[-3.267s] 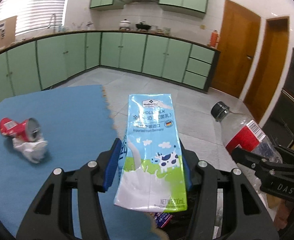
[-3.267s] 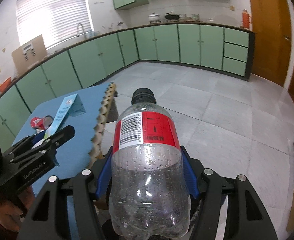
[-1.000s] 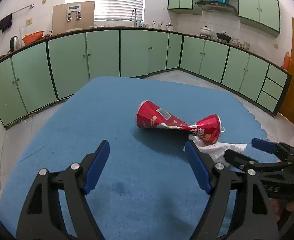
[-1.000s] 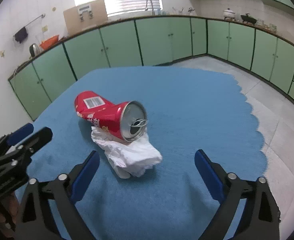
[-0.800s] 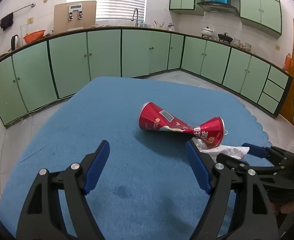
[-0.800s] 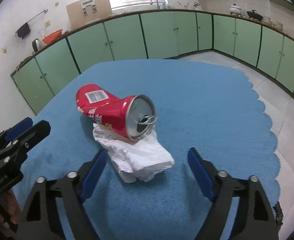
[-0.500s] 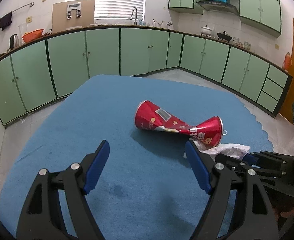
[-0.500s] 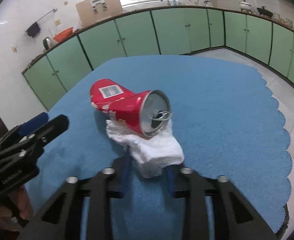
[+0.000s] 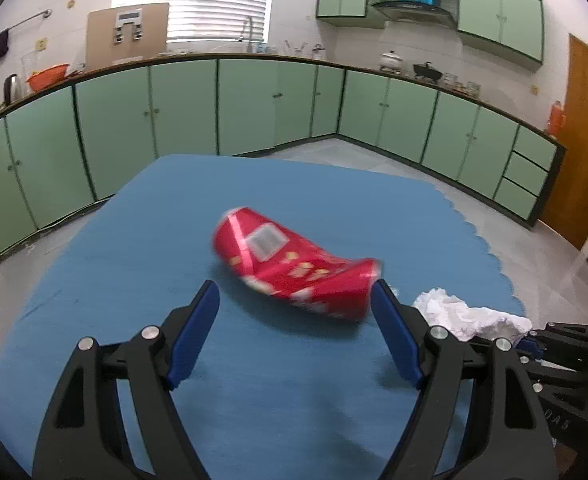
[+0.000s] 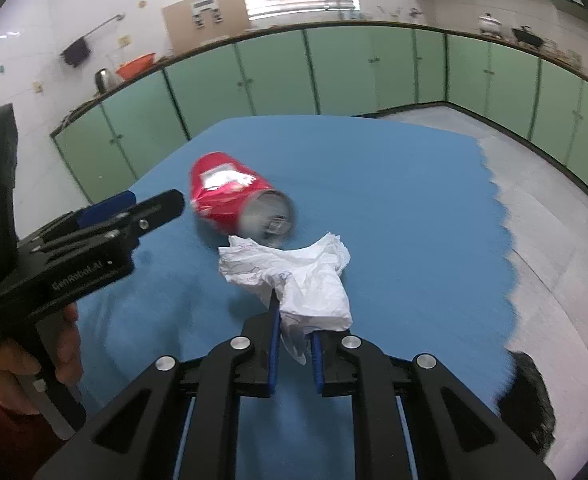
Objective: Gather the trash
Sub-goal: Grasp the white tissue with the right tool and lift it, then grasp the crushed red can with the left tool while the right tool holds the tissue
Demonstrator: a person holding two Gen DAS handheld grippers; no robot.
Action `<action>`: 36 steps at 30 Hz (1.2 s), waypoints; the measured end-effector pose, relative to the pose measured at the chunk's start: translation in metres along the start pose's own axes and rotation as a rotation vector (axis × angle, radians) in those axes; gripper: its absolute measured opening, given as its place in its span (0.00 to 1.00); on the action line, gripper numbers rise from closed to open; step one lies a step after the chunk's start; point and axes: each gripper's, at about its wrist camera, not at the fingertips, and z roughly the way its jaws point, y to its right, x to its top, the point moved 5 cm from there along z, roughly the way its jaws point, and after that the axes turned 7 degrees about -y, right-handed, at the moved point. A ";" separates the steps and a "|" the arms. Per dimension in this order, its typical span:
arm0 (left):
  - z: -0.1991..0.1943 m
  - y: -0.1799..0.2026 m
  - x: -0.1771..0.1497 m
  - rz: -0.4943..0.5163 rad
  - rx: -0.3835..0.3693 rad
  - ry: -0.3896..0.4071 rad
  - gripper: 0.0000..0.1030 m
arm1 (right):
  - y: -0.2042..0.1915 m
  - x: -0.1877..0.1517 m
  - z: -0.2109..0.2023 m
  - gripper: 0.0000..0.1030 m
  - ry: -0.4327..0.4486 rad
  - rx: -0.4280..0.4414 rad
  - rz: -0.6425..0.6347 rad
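A crushed red soda can (image 9: 290,266) lies on its side on the blue table mat (image 9: 134,240), blurred. My left gripper (image 9: 294,312) is open just short of it, and the can's right end sits close to the right fingertip. A crumpled white tissue (image 10: 306,276) lies in front of the can's open end (image 10: 268,216). My right gripper (image 10: 296,336) is closing its jaws, and the pads pinch the tissue's near end. In the left wrist view the tissue (image 9: 470,316) sticks out of the right gripper (image 9: 534,340) at the right edge.
The mat's scalloped edge (image 10: 502,216) drops to grey floor tiles on the right. A dark object (image 10: 526,400) sits below that edge. Green cabinets (image 9: 254,112) line the walls. A person's hand (image 10: 58,344) holds the left gripper (image 10: 150,208).
The right jaws went from wide open to pinched on the tissue, and the tissue now lies clear of the can. The can has shifted and blurred. The left gripper has come closer to it.
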 end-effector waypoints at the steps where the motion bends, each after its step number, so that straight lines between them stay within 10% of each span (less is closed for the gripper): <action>1: 0.000 0.004 0.000 0.002 -0.009 -0.002 0.73 | 0.008 -0.003 -0.006 0.13 0.005 -0.023 0.015; 23: 0.049 0.095 -0.011 0.013 -0.068 -0.078 0.41 | 0.090 -0.023 -0.026 0.13 0.071 -0.075 0.177; 36: 0.061 0.064 0.002 -0.050 0.071 -0.088 0.76 | 0.091 -0.023 -0.013 0.13 0.054 -0.060 0.179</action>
